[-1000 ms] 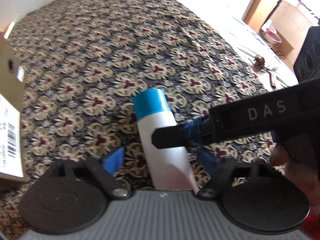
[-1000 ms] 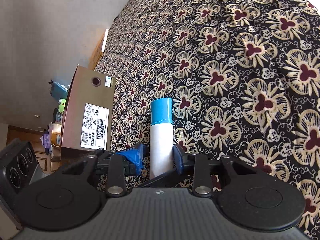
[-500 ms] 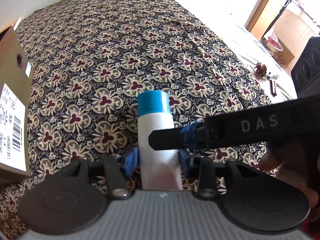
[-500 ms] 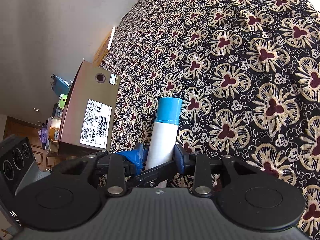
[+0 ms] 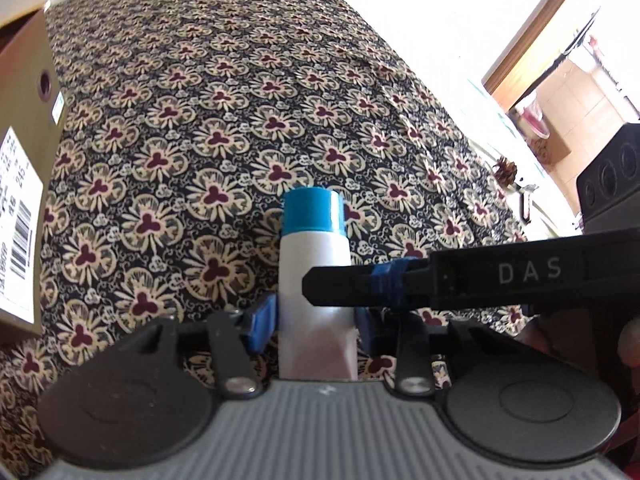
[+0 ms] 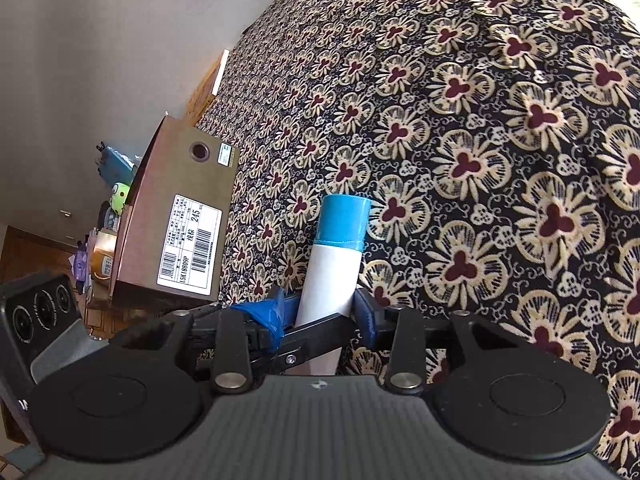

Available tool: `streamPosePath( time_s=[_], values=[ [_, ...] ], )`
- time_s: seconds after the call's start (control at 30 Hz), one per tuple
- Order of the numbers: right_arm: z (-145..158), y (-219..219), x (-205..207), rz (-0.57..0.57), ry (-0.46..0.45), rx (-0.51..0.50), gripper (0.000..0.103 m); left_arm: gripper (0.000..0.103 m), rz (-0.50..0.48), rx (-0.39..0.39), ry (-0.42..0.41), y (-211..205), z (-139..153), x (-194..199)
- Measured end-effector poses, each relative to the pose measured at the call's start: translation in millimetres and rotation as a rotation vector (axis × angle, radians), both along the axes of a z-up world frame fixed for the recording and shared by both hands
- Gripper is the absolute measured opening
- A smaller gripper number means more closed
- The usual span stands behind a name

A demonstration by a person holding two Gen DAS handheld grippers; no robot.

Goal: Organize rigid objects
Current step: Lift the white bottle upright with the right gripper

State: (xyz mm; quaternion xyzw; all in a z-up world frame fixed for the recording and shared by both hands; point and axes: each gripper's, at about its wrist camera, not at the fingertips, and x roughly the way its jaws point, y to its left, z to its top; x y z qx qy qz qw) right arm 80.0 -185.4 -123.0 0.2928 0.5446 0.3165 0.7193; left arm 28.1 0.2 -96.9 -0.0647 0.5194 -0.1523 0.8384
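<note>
Tube: a white tube [image 5: 316, 280] with a blue cap [image 5: 312, 212], cap end pointing away from both cameras, body running back toward the grippers; its lower end looks flattened and pinkish.
Left gripper: the left gripper [image 5: 314, 320] has its blue-padded fingers [image 5: 262, 320] on either side of the tube's lower body, touching or nearly touching both flanks; the fingers are closing on it, and in the left wrist view they appear clenched on the tube.
Right gripper: the right gripper [image 6: 326, 310] straddles the same tube lower down, blue pads [image 6: 366, 314] just beside its sides; its fingers are opening with the tube between them, and the grip looks released or nearly so.
Crossing: in the left wrist view one black finger of the right gripper, wrapped in blue tape and marked "DAS" [image 5: 528, 272], lies across the front of the tube from the right.
Hand: part of a hand [image 5: 628, 340] shows at the right edge behind that gripper.
Bed: a flower-patterned bedspread [image 5: 240, 120] lies beneath the tube.
Box: a brown shoebox [image 6: 176, 220] with a barcode label stands to the left, well apart from the tube.
</note>
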Motion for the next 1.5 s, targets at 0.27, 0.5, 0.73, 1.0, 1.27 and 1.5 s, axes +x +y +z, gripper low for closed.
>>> streamPosePath(
  time_s=[0.27,0.5,0.73,1.0,1.27,1.5],
  values=[
    [-2,5,8,-0.003,-0.008,-0.002,0.023,0.032,0.038,-0.116,0.005,18,-3,-1],
    [1,14,6,0.034,-0.036,-0.029,0.020,0.034,0.038,-0.189,-0.008,33,-5,-7],
    [-1,16,6,0.023,-0.034,-0.014,0.020,0.059,-0.011,-0.147,-0.049,27,-1,-16],
    [10,21,4,0.074,-0.111,0.000,0.020,0.038,-0.010,-0.123,-0.049,27,0,-12],
    [-6,18,9,0.055,-0.054,0.008,0.020,0.033,-0.044,-0.024,-0.074,16,2,-9],
    [-17,0,14,0.012,0.011,0.094,0.013,0.034,-0.031,0.011,-0.063,12,3,-1]
  ],
)
